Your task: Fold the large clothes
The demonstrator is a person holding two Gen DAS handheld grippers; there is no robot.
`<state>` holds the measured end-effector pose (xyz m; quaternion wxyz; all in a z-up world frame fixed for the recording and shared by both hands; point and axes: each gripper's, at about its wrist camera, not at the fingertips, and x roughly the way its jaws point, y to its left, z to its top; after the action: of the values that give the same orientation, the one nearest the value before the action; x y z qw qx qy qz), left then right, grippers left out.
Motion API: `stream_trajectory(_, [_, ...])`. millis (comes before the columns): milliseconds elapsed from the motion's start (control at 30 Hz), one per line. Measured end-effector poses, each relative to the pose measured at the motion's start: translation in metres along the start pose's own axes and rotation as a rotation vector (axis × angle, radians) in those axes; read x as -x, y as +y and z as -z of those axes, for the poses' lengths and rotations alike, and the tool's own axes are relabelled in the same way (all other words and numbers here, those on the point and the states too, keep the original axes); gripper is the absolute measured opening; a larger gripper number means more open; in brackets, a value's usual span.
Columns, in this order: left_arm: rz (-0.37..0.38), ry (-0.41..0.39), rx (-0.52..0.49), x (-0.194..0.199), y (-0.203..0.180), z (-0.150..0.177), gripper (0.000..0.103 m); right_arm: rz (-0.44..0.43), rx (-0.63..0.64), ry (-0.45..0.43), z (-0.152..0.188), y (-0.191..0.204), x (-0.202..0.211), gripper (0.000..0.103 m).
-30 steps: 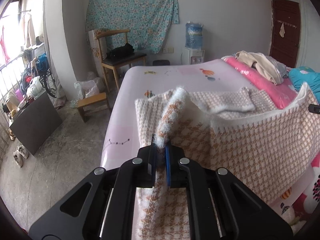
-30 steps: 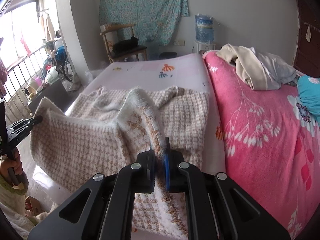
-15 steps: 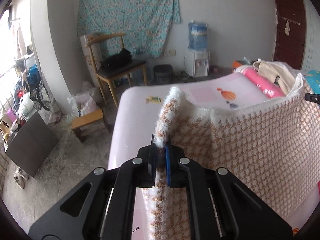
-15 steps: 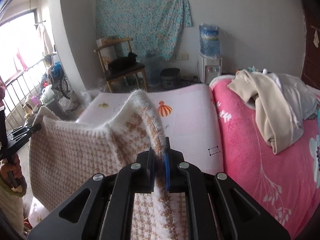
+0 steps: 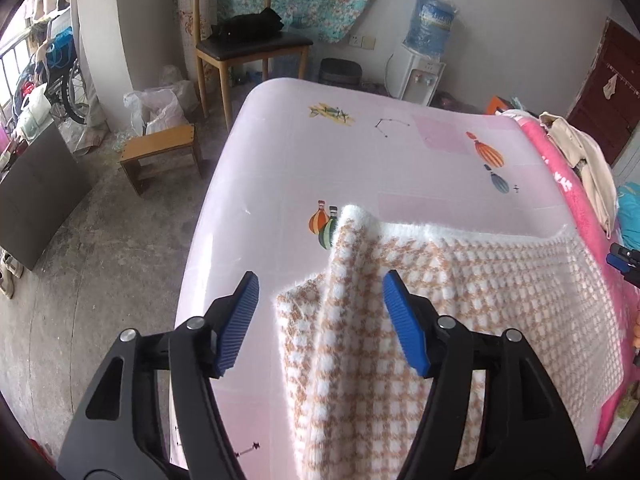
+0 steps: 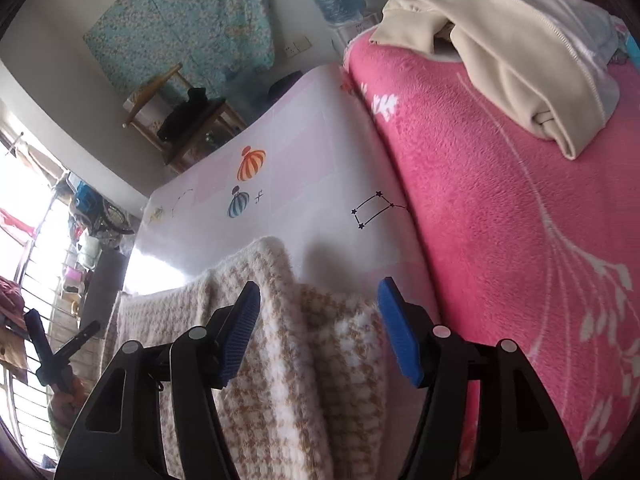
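Tongs, left [image 5: 320,320] and right [image 6: 318,328], are opening above the sweater [image 5: 460,300] edge (bare bedsheet [image 5: 380,160] lies beyond).

**Your right gripper lets go of the sweater**

Your right gripper [image 6: 318,330] is opening. The fuzzy checked sweater [image 6: 280,360] sits between its blue pads [image 6: 400,336], but they do not squeeze it. The sweater lies on the pale pink sheet [image 6: 320,168]. A cream jacket [image 6: 500,52] rests on the bright pink blanket [image 6: 500,240].

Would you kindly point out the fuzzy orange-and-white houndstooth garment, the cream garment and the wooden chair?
Fuzzy orange-and-white houndstooth garment [image 5: 460,300]: left wrist view, flat middle.
Cream garment [image 6: 492,52]: right wrist view, top fold.
Wooden chair [image 5: 228,60]: left wrist view, front leg.
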<state>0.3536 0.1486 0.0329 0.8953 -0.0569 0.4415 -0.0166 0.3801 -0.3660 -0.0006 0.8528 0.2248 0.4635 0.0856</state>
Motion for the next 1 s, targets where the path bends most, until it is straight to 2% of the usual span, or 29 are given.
stream_trajectory(100, [0.030,-0.063,-0.048,0.045,-0.013,0.017,0.075,0.011,0.070,-0.023,0.022,0.021,0.032,0.069])
stream_trajectory(167, [0.057,-0.114,-0.087,0.076,-0.022,0.034,0.085,0.020,0.136,-0.040,0.042,0.039,0.056,0.075])
stream_trajectory(300, [0.104,-0.175,-0.116,0.121,-0.037,0.078,0.090,0.019,0.255,-0.053,0.099,0.075,0.094,0.082])
stream_trajectory(433, [0.131,-0.178,-0.093,0.143,-0.053,0.122,0.092,0.069,0.343,-0.077,0.158,0.102,0.116,0.088])
stream_trajectory(567, [0.102,-0.179,-0.072,0.159,-0.070,0.158,0.093,0.116,0.374,-0.106,0.206,0.116,0.129,0.093])
stream_trajectory(700, [0.047,-0.197,-0.051,0.176,-0.086,0.175,0.094,0.129,0.341,-0.117,0.232,0.120,0.137,0.095])
stream_trajectory(800, [-0.039,-0.216,-0.065,0.186,-0.099,0.181,0.095,0.192,0.354,-0.163,0.242,0.128,0.146,0.097])
stream_trajectory(900, [-0.171,-0.229,-0.107,0.190,-0.114,0.183,0.095,0.288,0.374,-0.224,0.247,0.139,0.155,0.097])
stream_trajectory(1000, [-0.153,-0.214,-0.121,0.188,-0.125,0.187,0.095,0.321,0.408,-0.271,0.250,0.147,0.162,0.097])
